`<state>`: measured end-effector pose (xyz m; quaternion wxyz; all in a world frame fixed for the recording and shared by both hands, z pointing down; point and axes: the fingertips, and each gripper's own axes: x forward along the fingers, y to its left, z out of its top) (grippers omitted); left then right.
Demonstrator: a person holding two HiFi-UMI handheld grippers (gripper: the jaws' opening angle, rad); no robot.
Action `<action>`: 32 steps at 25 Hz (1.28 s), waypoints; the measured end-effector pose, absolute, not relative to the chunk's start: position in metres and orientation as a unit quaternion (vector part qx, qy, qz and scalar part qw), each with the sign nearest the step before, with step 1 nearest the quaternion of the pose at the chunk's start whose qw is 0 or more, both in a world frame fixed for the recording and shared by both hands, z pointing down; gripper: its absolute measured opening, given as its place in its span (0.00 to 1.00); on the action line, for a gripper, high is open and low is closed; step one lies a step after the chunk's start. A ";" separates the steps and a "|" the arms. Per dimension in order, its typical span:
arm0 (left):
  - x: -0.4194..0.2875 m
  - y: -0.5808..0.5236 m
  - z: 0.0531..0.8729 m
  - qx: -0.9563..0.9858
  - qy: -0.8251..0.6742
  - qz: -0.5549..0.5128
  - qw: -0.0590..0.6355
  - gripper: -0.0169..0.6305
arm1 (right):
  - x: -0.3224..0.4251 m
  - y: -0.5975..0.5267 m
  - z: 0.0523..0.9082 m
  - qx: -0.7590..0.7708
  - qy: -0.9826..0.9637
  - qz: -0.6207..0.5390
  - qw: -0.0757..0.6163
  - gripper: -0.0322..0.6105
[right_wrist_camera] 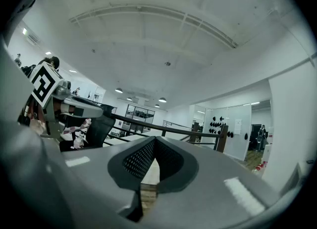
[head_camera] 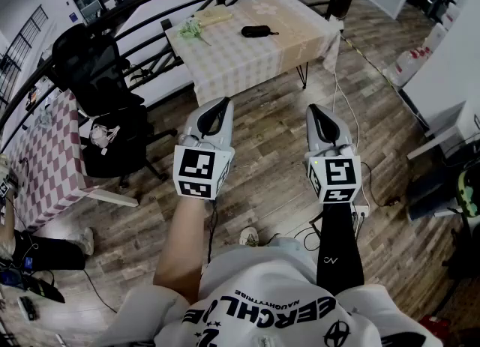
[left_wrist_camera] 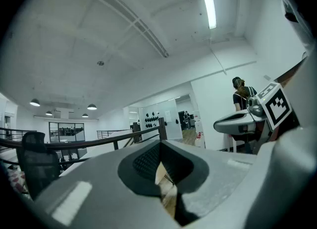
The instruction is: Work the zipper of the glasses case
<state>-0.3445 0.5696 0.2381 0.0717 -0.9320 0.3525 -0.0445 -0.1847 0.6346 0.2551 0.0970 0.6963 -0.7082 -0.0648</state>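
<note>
The case (head_camera: 255,31) lies on the far table (head_camera: 232,64). It looks too small here to tell if its zipper is open or shut. The person stands well away from it. The left gripper (head_camera: 216,109) and the right gripper (head_camera: 318,115) are side by side and point level toward the table. Each has its 2 jaws pressed together, with nothing in them. I think the job has not begun. All of it is left: go to the table, hold the case with 1 gripper, pinch the zipper pull with the other, and slide it.
</note>
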 end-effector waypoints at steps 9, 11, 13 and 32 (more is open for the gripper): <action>-0.347 0.569 0.243 -0.933 0.353 -0.040 0.058 0.20 | -0.182 0.636 0.263 0.697 -0.708 -0.056 0.098 0.10; -0.347 0.569 0.244 -0.933 0.353 -0.040 0.057 0.20 | -0.182 0.637 0.265 0.698 -0.708 -0.054 0.099 0.10; -0.347 0.570 0.244 -0.934 0.351 -0.040 0.057 0.20 | -0.182 0.638 0.266 0.697 -0.708 -0.053 0.100 0.10; -0.357 0.563 0.240 -0.933 0.355 -0.015 0.054 0.45 | -0.186 0.628 0.270 0.700 -0.710 -0.040 0.063 0.32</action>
